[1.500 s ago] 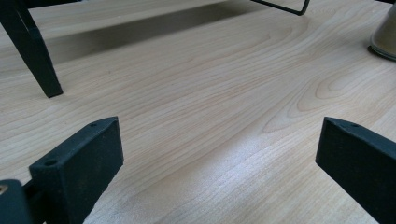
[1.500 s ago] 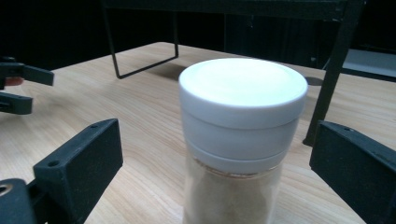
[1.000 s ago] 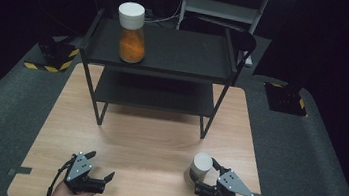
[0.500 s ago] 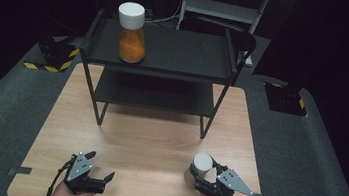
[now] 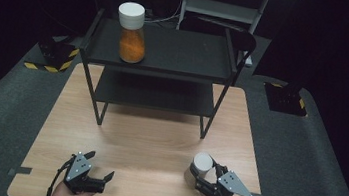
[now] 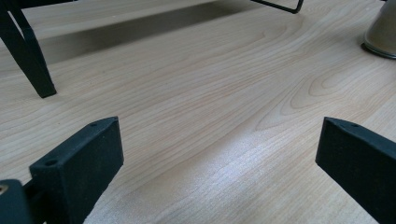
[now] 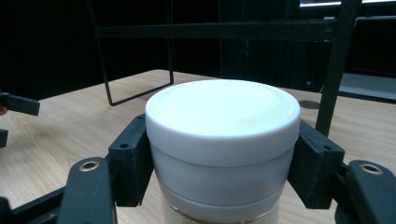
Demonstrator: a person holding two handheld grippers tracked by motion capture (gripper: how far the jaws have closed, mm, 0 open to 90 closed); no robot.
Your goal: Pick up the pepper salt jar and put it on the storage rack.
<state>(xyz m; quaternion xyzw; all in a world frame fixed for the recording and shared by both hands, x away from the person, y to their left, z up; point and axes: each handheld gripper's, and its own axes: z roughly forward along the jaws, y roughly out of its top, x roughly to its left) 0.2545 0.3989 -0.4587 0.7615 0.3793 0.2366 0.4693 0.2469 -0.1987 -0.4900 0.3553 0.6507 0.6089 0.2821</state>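
the right gripper (image 5: 203,174) sits low at the near right of the wooden table (image 5: 157,141), its two black jaws pressed against either side of the white cap of a jar (image 7: 223,140). in the right gripper view the cap fills the space between the jaws, both pads flat on its wall, so the tool is clamped on the jar just under the rim of the lid. whether the jar's base is off the table or resting on it is hard to say from here; the bottom is cut off below the jaws.

the left gripper (image 5: 95,176) lies off to the side of that one, its jaws spread wide with nothing but bare wood between them. far ahead of its jaws the base of the gripped jar (image 6: 382,35) peeks in.

straight ahead of the right gripper stands a black two-tier shelf (image 5: 159,66). an orange-filled jar (image 5: 132,33) with a matching white cap stands on its top tier, toward the left.

the step in hand looks like the grasp itself, just secured. the likely next move is a lift and a carry forward to the shelf, probably beside the orange jar. that calls for keeping the jar upright, rising high enough to clear the shelf's front rail, and holding firm, since the grip is on the lid alone.
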